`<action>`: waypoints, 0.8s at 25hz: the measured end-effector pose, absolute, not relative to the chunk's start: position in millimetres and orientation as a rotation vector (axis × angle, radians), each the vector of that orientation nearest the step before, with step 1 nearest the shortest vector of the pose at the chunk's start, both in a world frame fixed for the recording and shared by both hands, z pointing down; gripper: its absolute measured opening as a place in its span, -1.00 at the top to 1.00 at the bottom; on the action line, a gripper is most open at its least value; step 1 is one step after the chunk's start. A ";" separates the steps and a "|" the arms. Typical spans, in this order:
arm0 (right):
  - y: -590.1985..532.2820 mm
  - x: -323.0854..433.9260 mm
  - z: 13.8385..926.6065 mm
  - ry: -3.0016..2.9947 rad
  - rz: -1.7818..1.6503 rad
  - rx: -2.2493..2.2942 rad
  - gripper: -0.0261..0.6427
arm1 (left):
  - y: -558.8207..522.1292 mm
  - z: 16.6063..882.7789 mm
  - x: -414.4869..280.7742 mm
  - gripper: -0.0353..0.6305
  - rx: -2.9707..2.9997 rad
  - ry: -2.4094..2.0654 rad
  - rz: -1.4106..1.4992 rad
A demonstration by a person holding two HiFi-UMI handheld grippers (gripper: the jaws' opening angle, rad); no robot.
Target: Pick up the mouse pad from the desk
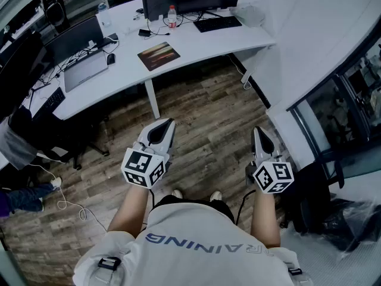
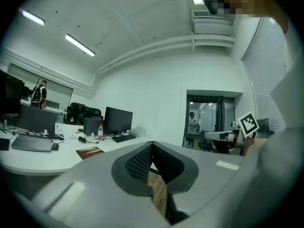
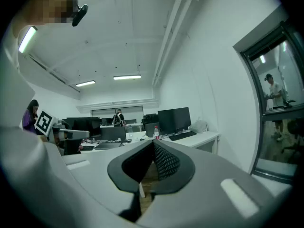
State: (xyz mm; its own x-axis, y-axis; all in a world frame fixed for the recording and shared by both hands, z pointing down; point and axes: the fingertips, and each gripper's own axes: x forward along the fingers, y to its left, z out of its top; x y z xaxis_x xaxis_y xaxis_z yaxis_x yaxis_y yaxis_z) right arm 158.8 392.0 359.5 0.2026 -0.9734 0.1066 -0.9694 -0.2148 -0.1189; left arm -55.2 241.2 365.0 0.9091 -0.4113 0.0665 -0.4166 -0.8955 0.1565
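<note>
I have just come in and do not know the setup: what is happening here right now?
A person stands on the wooden floor, some way from the white desk, with a gripper in each hand. The left gripper and the right gripper both have their jaws together, nothing between them. The mouse pad lies flat on the desk, untouched; the pick-up has not begun.

open wood floor (image 1: 202, 118) stretches to the far desk (image 1: 196, 46), broken only by the desk leg (image 1: 153, 98). bare top rings the mouse pad (image 1: 158, 55); laptop (image 1: 85, 70) and mouse (image 1: 111, 58) sit left, bottle (image 1: 172, 16) and keyboard (image 1: 217, 23) farther back.
</note>
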 end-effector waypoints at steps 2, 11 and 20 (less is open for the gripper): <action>392.7 156.9 360.3 1.956 -0.249 -2.418 0.89 | 243.2 366.5 -59.4 0.89 2.905 -0.633 0.058; 382.7 139.9 364.7 1.998 -0.253 -2.395 0.89 | 243.0 373.1 -76.1 0.89 2.876 -0.639 0.062; 361.0 121.2 351.5 2.031 -0.190 -2.317 0.88 | 230.8 369.8 -92.2 0.89 2.866 -0.667 0.042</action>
